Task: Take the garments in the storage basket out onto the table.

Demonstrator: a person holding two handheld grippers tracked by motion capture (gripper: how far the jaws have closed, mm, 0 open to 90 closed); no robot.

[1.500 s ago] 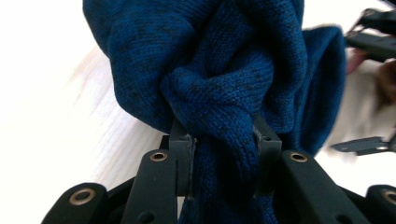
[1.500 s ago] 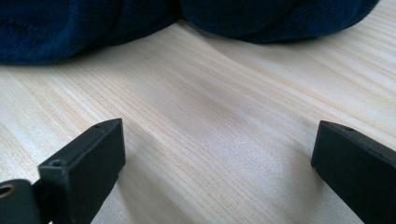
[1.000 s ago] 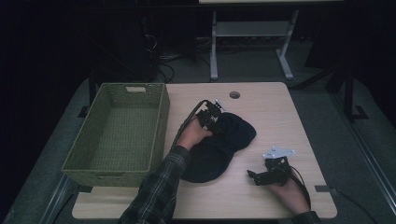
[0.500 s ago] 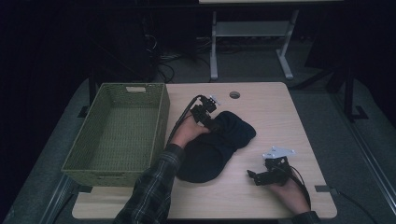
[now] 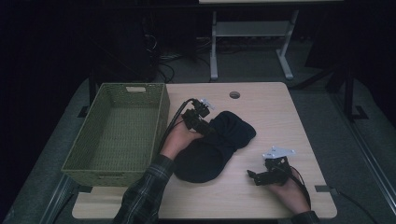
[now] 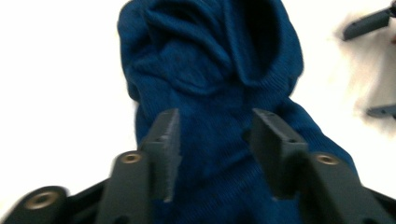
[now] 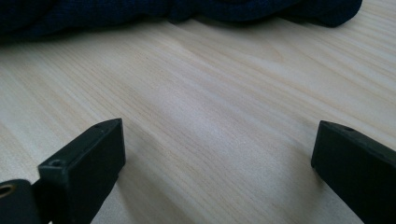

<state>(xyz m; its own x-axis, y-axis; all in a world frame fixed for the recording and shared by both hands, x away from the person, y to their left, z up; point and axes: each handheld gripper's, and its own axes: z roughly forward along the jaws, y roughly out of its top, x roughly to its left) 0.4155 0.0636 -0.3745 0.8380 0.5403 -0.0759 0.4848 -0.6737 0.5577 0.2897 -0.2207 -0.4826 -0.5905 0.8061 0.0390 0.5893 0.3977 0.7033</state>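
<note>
My left fingers (image 5: 208,127) hover right over the dark blue knit cloth (image 5: 212,147), near its far end, and this is the hand that is closest to it. In the left gripper view the cloth (image 6: 210,93) lies straight ahead and under my two black fingers (image 6: 167,140), bunched up in soft folds. They have just been closing, but they are part way apart and I see no pinch yet: the cloth sits below the gap, not squeezed in it. The cloth lies on the table (image 5: 280,116) in a long lump. Its long way runs at a slant, from the near side by my left sleeve up to the far right. The green woven basket (image 5: 116,135) stands just to the left of my left hand, and the cloth lies to the right of it, close by. My right fingers (image 5: 254,177) rest low on the table near the front edge, spread wide with nothing between them. From there the cloth (image 7: 187,11) is ahead and a bit apart. So I think my left hand should grab it, and the basket is a short way to the left.
</note>
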